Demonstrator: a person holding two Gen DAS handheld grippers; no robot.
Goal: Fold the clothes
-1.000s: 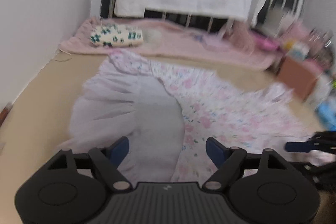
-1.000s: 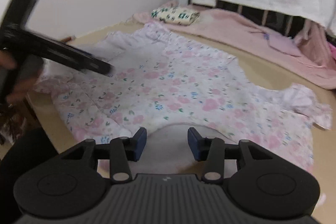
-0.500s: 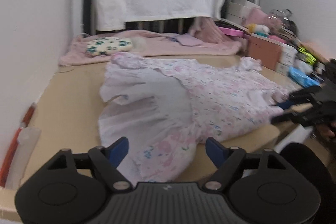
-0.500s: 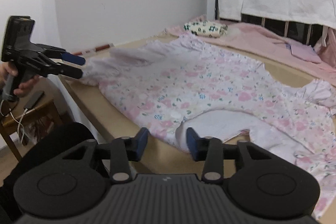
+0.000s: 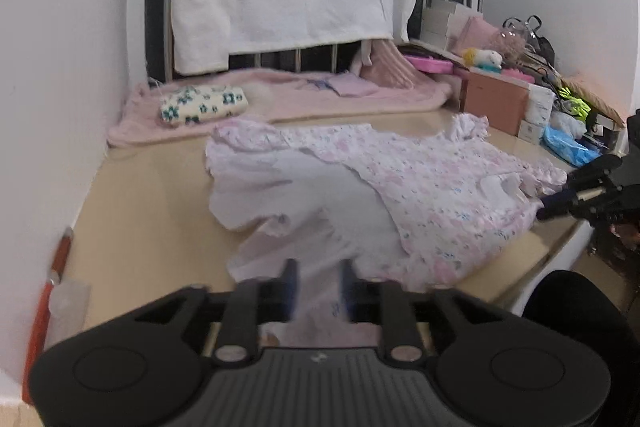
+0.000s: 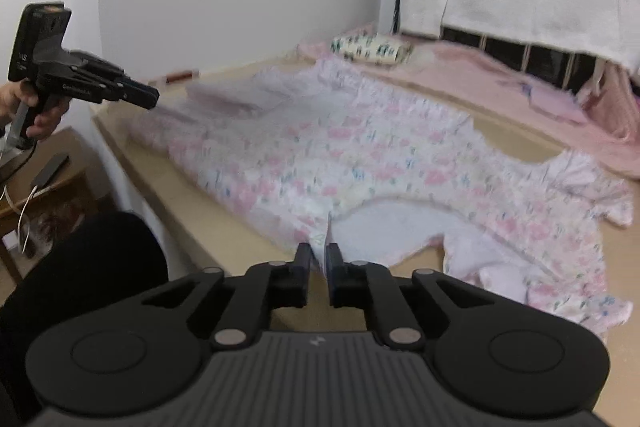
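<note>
Floral dress point(image 5: 420, 187) lies spread across the tan platform point(image 5: 152, 203), its hem at the near edge. From the left wrist, the left gripper point(image 5: 318, 287) has its jaws nearly closed on the hem cloth. From the right wrist, the right gripper point(image 6: 316, 261) pinches the dress edge point(image 6: 320, 239) at the platform's near edge.

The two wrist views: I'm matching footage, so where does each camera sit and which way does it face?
Left wrist: on the left gripper, facing the headboard across the floral dress; the right gripper shows at right.
Right wrist: on the right gripper, facing the wall corner; the left gripper and hand show at left.
Shared: the dress and the folded floral cloth.
</note>
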